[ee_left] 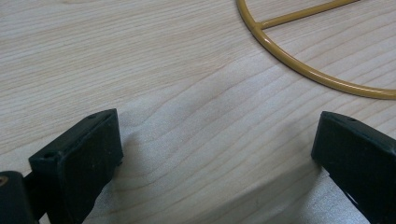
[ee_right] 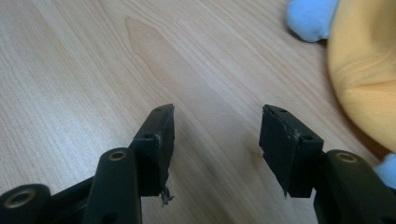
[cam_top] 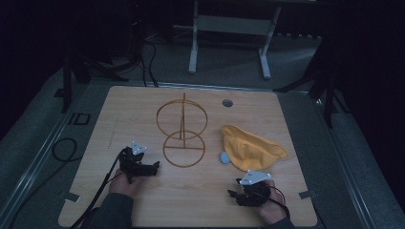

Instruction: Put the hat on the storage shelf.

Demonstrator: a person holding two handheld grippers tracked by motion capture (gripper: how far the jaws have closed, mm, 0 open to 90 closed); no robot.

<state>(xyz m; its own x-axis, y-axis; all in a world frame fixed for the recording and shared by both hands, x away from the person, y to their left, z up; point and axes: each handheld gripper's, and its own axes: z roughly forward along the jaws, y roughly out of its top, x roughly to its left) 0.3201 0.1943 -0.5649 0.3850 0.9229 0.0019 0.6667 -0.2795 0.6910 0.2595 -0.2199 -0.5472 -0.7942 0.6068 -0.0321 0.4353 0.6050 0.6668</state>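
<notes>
Here, left claw (ee_left: 217, 154) agape by wire stand (cam_top: 183, 136), right claw (ee_right: 217, 140) agape near yellow cloth (cam_top: 250, 148).

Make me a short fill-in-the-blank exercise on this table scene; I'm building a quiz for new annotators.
1. The wire stand on the wooden table is made of two ____ joined by an upright rod.
2. The crumpled cloth lying to the right of the stand is ____ in colour.
3. The jaws of the left hand-held gripper stand ____ over bare wood.
4. The right hand-held gripper has ____ between its jaws.

Missing words: rings; yellow; open; nothing
</notes>
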